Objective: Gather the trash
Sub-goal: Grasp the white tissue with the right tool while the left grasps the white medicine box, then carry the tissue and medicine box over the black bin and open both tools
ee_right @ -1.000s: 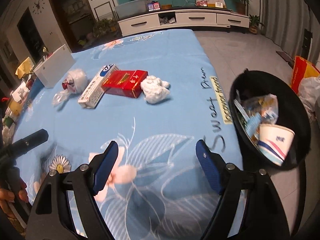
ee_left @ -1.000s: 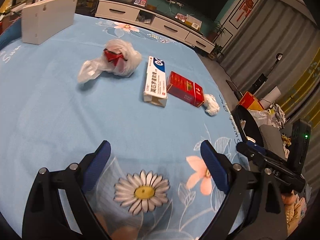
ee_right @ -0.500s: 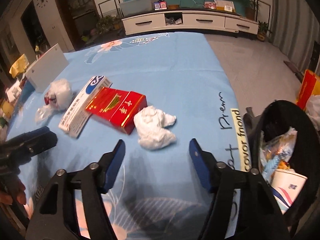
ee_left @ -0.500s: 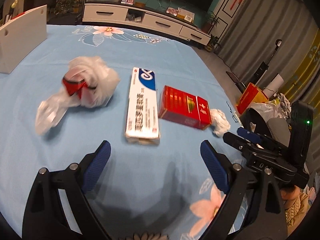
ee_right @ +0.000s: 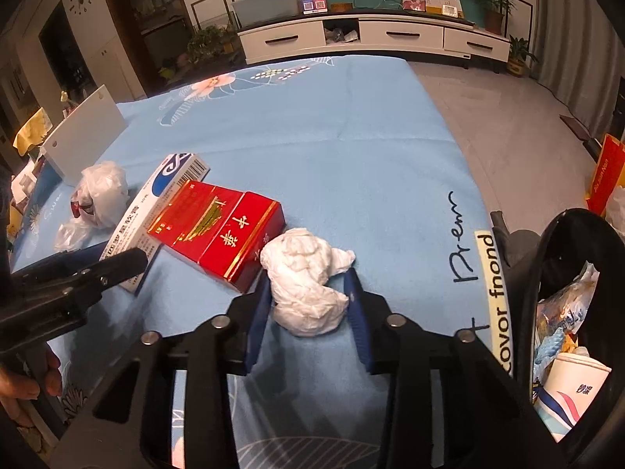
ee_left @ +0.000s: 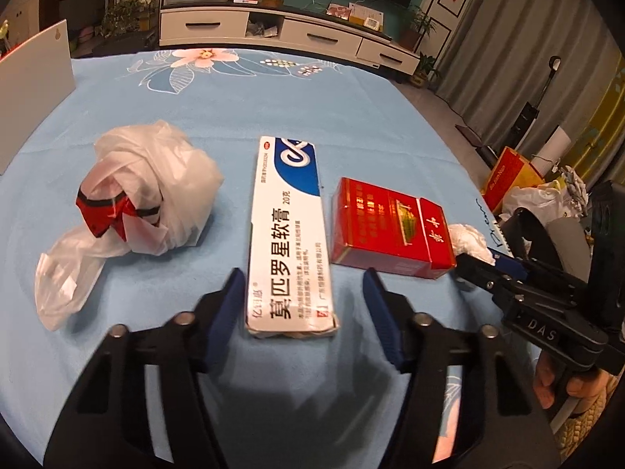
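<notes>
A long white and blue ointment box (ee_left: 290, 234) lies on the blue cloth; its near end sits between the fingers of my open left gripper (ee_left: 302, 287), apart from both. Left of it is a crumpled plastic bag with a red wrapper (ee_left: 144, 199); right of it a red cigarette pack (ee_left: 390, 230). My right gripper (ee_right: 308, 287) straddles a crumpled white tissue (ee_right: 306, 277), its blue fingers (ee_right: 259, 312) close to both sides; contact is unclear. The right wrist view also shows the red pack (ee_right: 218, 230), the ointment box (ee_right: 156, 211) and the bag (ee_right: 99, 193).
A black trash bin (ee_right: 547, 258) holding wrappers and a paper cup stands at the table's right edge. A white board (ee_right: 84, 133) stands at the far left. The left gripper's body (ee_right: 66, 285) lies beside the ointment box. An orange bag (ee_left: 511, 174) sits on the floor.
Both grippers moved forward over the cloth. The left one reached the ointment box's near end and narrowed. The right one came around the tissue and narrowed.
</notes>
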`<state>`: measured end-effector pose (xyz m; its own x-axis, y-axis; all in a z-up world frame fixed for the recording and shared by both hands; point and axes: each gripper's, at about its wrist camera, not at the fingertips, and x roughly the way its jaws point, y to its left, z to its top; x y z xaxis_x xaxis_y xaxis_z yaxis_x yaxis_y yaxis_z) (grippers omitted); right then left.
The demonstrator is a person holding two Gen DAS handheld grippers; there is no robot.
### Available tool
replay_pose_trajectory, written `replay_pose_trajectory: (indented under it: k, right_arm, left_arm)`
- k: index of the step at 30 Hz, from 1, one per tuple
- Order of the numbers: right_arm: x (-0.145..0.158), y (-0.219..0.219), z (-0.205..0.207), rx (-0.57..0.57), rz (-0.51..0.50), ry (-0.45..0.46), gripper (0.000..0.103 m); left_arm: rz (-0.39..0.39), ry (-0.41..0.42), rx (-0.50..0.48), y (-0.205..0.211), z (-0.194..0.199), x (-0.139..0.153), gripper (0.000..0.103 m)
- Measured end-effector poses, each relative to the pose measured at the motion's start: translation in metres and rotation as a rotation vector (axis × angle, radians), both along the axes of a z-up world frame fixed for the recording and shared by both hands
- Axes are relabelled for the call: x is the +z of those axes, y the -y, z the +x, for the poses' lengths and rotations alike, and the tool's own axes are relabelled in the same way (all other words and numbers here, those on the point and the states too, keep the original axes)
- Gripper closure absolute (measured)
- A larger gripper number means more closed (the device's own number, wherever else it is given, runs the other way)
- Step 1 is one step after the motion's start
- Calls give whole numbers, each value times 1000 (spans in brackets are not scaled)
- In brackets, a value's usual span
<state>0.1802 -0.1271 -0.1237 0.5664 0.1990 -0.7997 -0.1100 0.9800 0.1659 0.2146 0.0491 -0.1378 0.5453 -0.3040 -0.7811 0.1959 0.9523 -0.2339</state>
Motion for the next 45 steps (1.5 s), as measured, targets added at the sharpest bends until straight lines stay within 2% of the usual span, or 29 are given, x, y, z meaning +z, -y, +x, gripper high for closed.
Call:
replay_pose_trajectory:
  k: [1, 2, 5, 13, 25, 29, 35, 45]
  right_arm:
    - [0, -1, 0, 2, 2, -3, 76]
    - [0, -1, -1, 0, 8, -5, 80]
    - [1, -2, -6, -4, 11, -1, 84]
    - [16, 8, -39, -26, 69, 25, 85]
    - [29, 7, -102, -3, 126, -5, 85]
    - [45, 3, -117, 10, 135, 34, 85]
    - [66, 10, -136, 4, 145, 93, 85]
    - [80, 47, -159, -71, 169, 146, 85]
  left_arm:
    - [-2, 0, -1, 0, 0, 0, 60]
    - [-4, -1, -1, -1, 0, -1, 63]
    - [-13, 2, -6, -2, -4, 0, 63]
    - [-38, 26, -8, -9, -33, 11, 63]
    - [-124, 41, -24, -31, -107, 44, 63]
    - [-145, 44, -34, -28, -130, 53, 63]
    - [-152, 68, -52, -21, -153, 68, 63]
    - [-116, 90, -108, 6, -170, 80, 63]
